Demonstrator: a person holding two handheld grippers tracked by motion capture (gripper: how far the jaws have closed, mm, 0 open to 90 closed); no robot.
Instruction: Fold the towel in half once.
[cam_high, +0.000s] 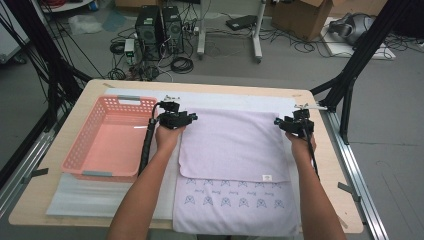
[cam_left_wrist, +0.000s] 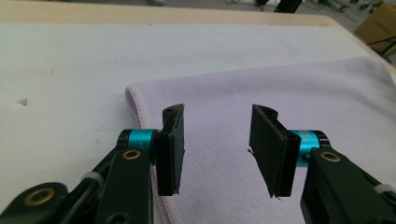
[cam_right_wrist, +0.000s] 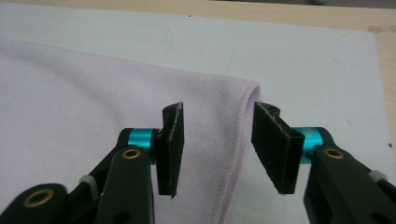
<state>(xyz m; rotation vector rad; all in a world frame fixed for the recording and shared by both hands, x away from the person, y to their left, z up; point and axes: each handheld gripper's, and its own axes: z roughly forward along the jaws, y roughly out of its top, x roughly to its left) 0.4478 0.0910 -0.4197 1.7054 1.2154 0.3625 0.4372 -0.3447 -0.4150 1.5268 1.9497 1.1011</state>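
My forearms reach over the folded lilac towel (cam_high: 235, 150); my left gripper (cam_high: 176, 119) and right gripper (cam_high: 295, 124) hover unclamped above its far corners.

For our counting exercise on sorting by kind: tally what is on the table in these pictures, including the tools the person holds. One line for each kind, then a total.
Lilac towel: 1
Pink basket: 1
White mat: 1
Hand-held grippers: 2, the left gripper and the right gripper, both with jaws open over the towel's far corners
Total: 5
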